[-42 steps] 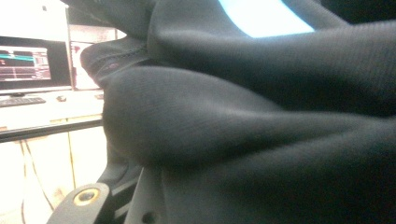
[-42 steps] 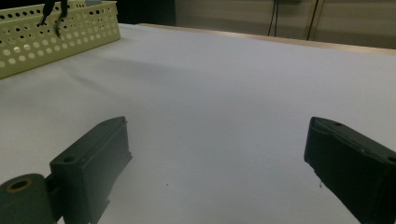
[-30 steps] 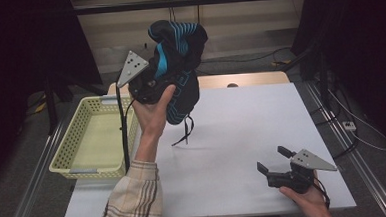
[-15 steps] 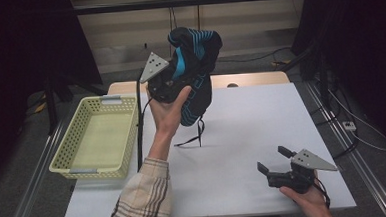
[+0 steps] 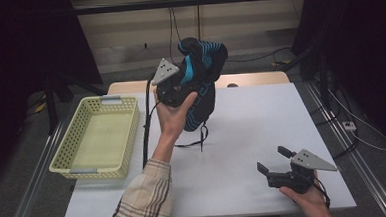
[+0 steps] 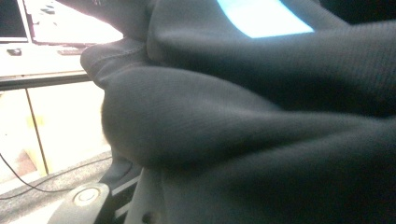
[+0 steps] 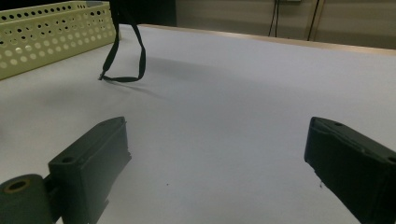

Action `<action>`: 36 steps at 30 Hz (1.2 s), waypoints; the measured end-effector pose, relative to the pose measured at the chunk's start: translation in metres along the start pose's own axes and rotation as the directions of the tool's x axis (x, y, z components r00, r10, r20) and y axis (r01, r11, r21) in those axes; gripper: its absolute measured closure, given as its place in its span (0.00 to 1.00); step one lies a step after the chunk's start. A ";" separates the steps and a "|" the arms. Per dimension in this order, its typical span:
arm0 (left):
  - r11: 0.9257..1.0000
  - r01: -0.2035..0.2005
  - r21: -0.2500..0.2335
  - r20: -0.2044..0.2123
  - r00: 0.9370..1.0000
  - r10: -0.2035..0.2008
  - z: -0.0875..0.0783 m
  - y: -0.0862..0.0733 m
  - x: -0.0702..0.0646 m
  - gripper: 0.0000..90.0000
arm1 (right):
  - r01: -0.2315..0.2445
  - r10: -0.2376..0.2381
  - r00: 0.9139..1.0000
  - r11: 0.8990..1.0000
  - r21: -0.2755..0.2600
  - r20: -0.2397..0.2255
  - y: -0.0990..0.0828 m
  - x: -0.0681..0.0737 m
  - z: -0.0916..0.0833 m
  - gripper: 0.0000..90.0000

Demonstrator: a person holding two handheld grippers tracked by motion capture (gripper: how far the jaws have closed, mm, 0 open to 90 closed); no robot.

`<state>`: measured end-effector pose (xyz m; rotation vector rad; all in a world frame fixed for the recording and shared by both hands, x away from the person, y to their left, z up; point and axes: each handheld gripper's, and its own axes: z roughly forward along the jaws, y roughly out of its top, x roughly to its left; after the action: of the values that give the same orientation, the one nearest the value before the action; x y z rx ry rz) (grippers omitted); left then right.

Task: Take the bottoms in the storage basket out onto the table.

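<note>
The left tool (image 5: 180, 89) grips the shoe (image 5: 202, 83) above the desk's (image 5: 261, 115) far edge, not yet set down; the right tool (image 5: 274, 160) rests released.

The jaws of the left gripper (image 5: 182, 86) are hidden behind the black and blue shoe (image 5: 202, 83). In the left gripper view, the shoe (image 6: 261, 121) is blurred and cut off by the top, right and bottom edges. The lace (image 7: 125, 56) is cut off by the top edge, ahead of the right gripper (image 7: 217, 158).
</note>
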<state>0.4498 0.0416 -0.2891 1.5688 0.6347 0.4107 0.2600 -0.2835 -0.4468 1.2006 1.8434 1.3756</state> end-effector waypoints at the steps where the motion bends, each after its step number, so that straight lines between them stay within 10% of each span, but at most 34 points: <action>1: 1.000 -0.002 0.003 -0.001 1.000 0.002 0.001 0.000 0.000 0.79 | 0.000 0.000 1.000 1.000 0.000 0.000 0.000 0.000 0.000 0.07; 36: 0.987 0.010 0.157 -0.040 0.999 -0.003 0.012 -0.048 0.013 0.78 | 0.000 0.000 1.000 1.000 0.001 0.003 0.000 0.000 0.000 0.07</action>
<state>0.4602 0.0406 -0.3390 1.7116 0.7172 0.3955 0.2602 -0.2835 -0.4470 1.2027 1.8425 1.3722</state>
